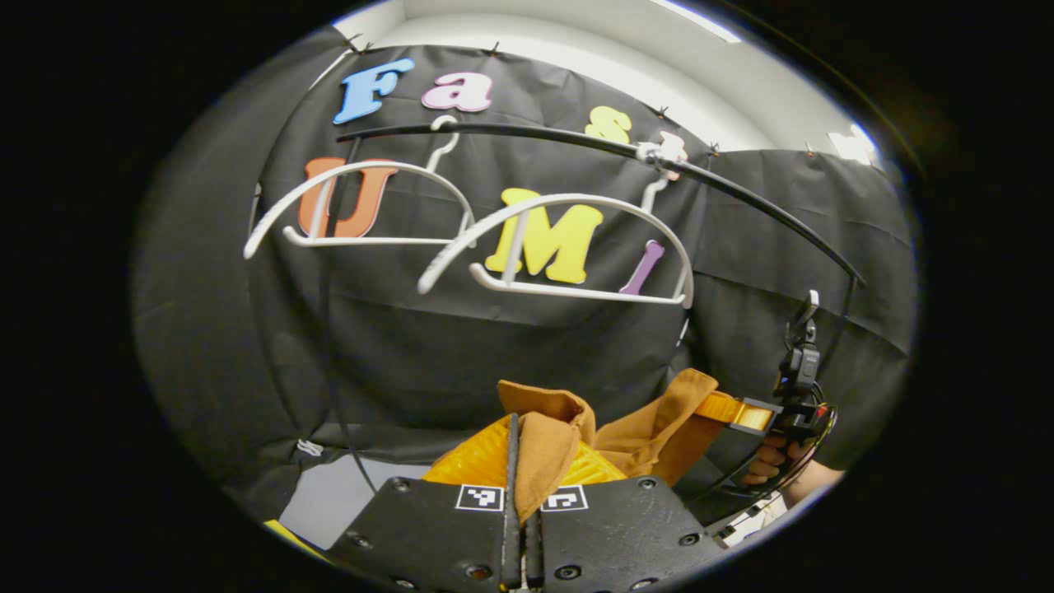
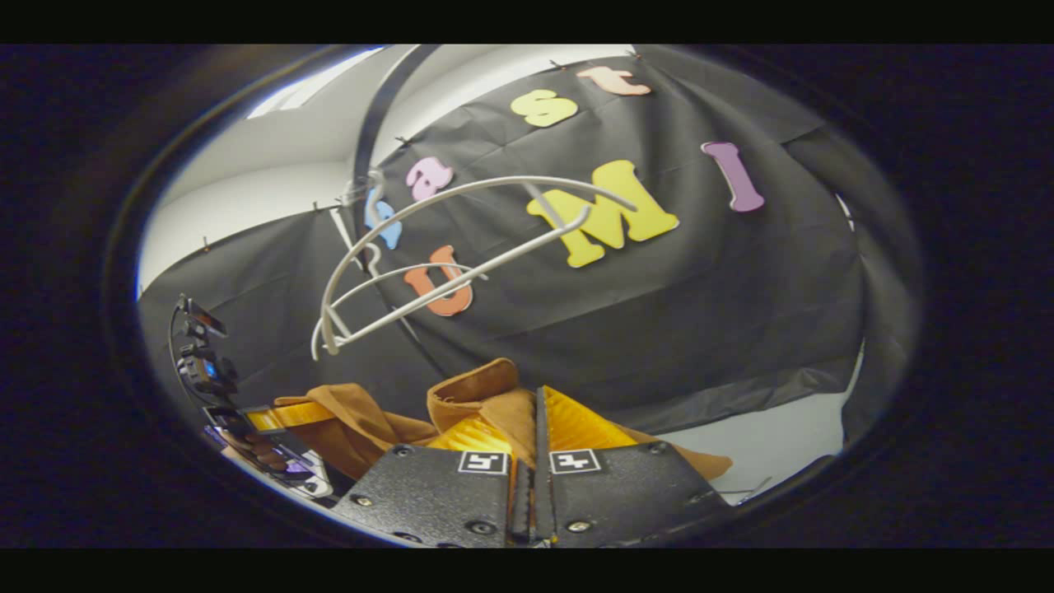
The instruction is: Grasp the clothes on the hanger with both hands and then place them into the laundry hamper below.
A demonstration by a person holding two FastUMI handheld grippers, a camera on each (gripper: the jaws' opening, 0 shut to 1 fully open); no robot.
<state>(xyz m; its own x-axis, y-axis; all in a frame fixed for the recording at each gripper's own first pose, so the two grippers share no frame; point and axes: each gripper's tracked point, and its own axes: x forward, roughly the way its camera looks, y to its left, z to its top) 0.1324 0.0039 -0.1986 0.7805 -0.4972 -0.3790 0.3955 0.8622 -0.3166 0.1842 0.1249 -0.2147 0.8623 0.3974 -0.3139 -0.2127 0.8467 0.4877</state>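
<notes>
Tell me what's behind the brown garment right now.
Behind the brown garment: black booth wall and two bare white hangers on the rail above. The hamper below cannot be seen from here.

The left gripper (image 1: 527, 461) pinches a fold of brown garment (image 1: 547, 441) at six o'clock — its yellow fingers (image 1: 478, 461) closed on the cloth. At four o'clock the right gripper (image 1: 745, 414) grips another corner. Two bare white hangers (image 1: 568, 247) hang from the black rail (image 1: 741, 193) toward twelve.

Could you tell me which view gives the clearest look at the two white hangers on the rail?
The left gripper view: both white hangers hang bare, side by side and nearly face-on from the black rail. The right gripper view shows the hangers from an oblique angle, overlapping each other, so their shapes are harder to separate.
</notes>
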